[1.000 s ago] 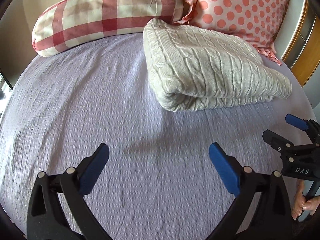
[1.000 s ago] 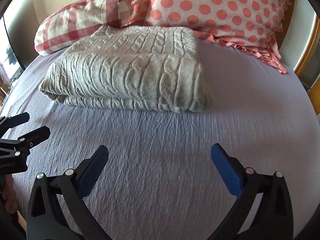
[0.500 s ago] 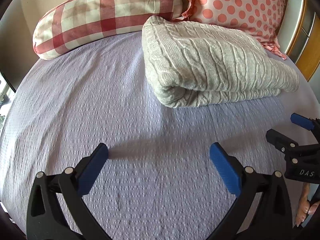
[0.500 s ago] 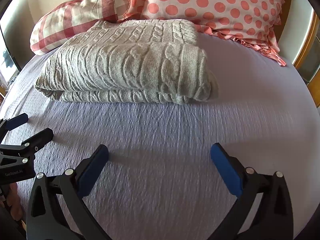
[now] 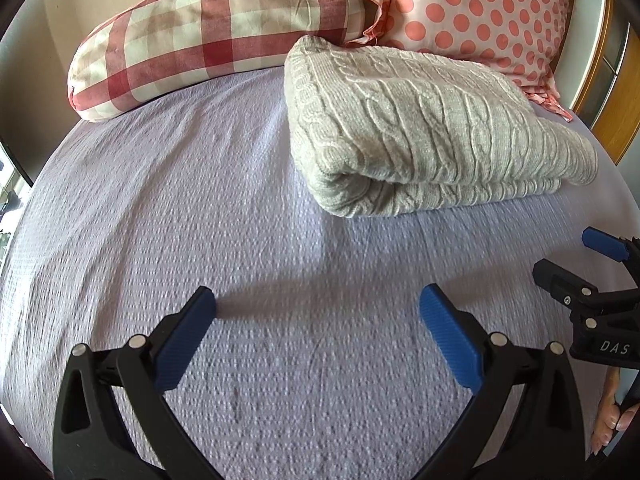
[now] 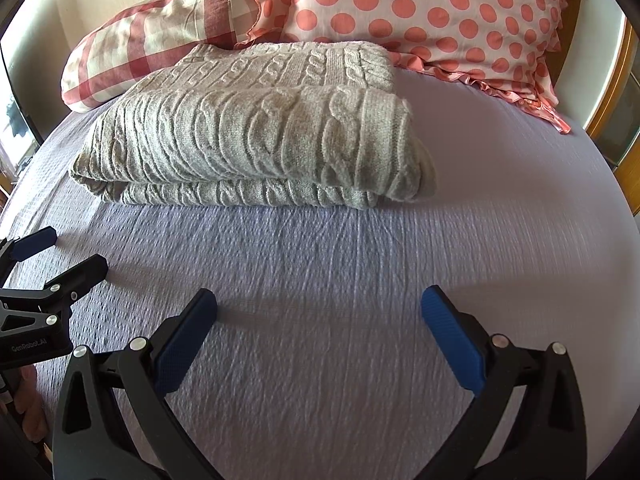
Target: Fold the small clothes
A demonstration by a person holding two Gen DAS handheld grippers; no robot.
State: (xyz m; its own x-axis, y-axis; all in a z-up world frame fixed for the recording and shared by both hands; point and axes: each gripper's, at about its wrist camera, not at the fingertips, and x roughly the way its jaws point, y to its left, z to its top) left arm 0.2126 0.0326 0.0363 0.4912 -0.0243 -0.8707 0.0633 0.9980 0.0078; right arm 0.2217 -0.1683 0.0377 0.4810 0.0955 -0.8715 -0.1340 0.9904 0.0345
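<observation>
Compared with 1 second ago: nearer to the folded grey cable-knit sweater (image 5: pixel 424 128), which fills more of both views; sweater itself unmoved on the lilac textured bedspread (image 5: pixel 160 208).

Left view only: rolled fold end of the sweater, the right gripper (image 5: pixel 576 256) entering at the right edge, fingertips of the hand beneath it. Right view only: long open edge of the sweater (image 6: pixel 248 140) with 2 stacked layers, the left gripper (image 6: pixel 68 256) at the left edge, more of the pink pillow with coral dots (image 6: pixel 432 12).

Left gripper (image 5: pixel 318 310) spread wide, blue pads gripping nothing, low over bare bedspread. Right gripper (image 6: pixel 320 308) likewise spread wide and empty-handed. Sweater ahead of both, apart from the pads, far edge against the red-and-cream checked pillow (image 5: pixel 208 36) and the dotted pillow (image 5: pixel 480 12).
</observation>
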